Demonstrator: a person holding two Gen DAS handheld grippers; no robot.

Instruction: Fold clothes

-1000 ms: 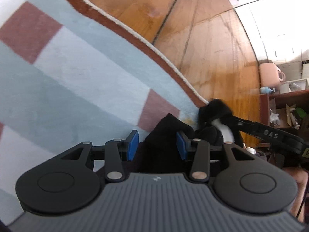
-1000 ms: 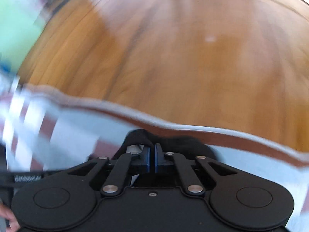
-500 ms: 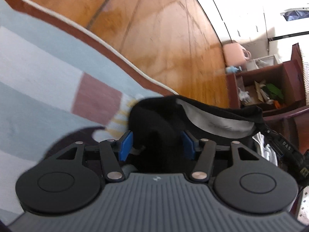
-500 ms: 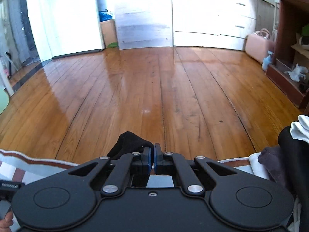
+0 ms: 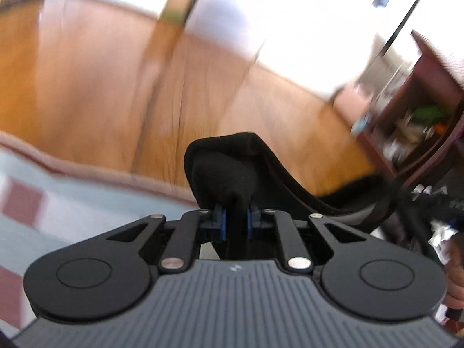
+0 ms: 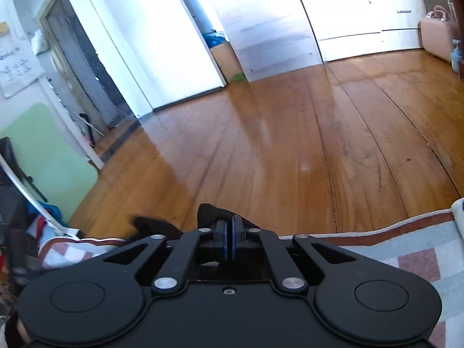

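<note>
Both the left gripper (image 5: 235,226) and right gripper (image 6: 229,242) are clamped on the black garment (image 5: 232,162) above the striped rug (image 6: 391,249), but those small bunched pinches could slip and drop it.

No readable text anywhere; the paper sheet (image 6: 16,66) taped to the wall at far left carries marks too small to read.

Left wrist view is badly motion-smeared: the wooden floor (image 5: 95,92), rug (image 5: 72,200) edge and shelf (image 5: 417,121) all streak, and only the left gripper (image 5: 235,221) body plus the black garment (image 5: 232,168) it carries stay sharp. Upper right is blown out to pure white. Right wrist view is crisp, daylight glaring off the white cupboards (image 6: 348,8) and shining on the floorboards. Heavy fisheye bending at the edges in both.
</note>
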